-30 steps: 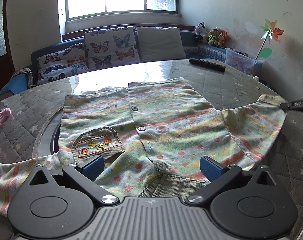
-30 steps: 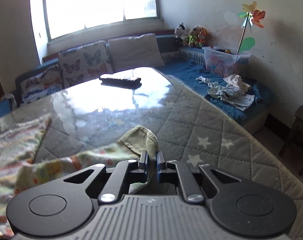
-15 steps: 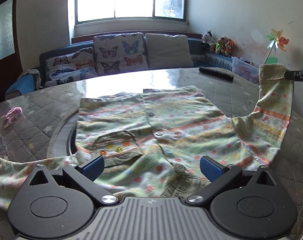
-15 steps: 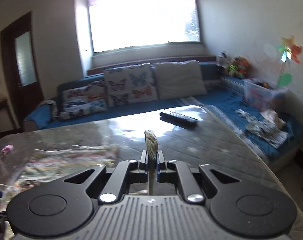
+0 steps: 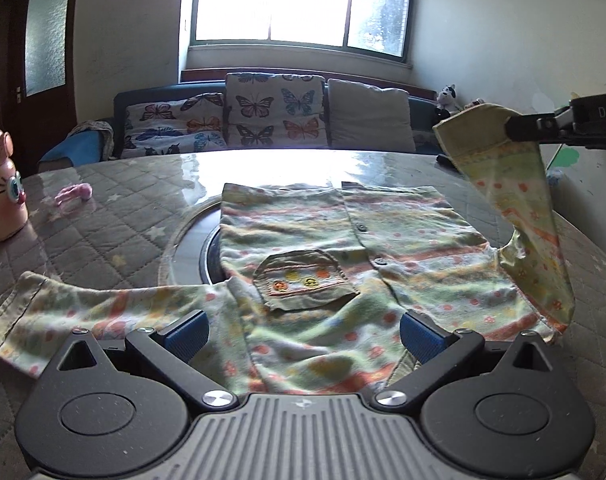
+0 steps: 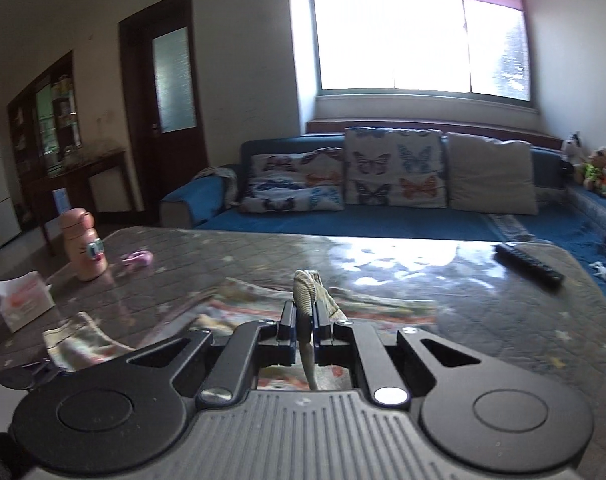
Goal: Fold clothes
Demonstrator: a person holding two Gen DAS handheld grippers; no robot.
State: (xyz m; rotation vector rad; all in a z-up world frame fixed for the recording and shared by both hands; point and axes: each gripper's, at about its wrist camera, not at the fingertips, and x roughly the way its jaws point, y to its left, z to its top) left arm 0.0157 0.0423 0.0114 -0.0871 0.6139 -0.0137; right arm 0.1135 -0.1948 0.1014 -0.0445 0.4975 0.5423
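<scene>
Cotton shirt (image 5: 363,264) flat on the table (image 5: 115,232), barely started folding: right gripper (image 6: 304,322) pinching one sleeve (image 5: 519,216) up in the air, left gripper (image 5: 303,330) wide open over the collar, other sleeve untouched.

Round table under a grey quilted star-print cover

Its cover (image 5: 115,236) carries the striped shirt (image 5: 343,256) spread at centre frame, a pink bottle (image 5: 1,188) at the left edge, a small pink item (image 5: 73,194) beside it, a tissue pack (image 6: 23,304) lower left, a black remote (image 6: 529,266) right
</scene>
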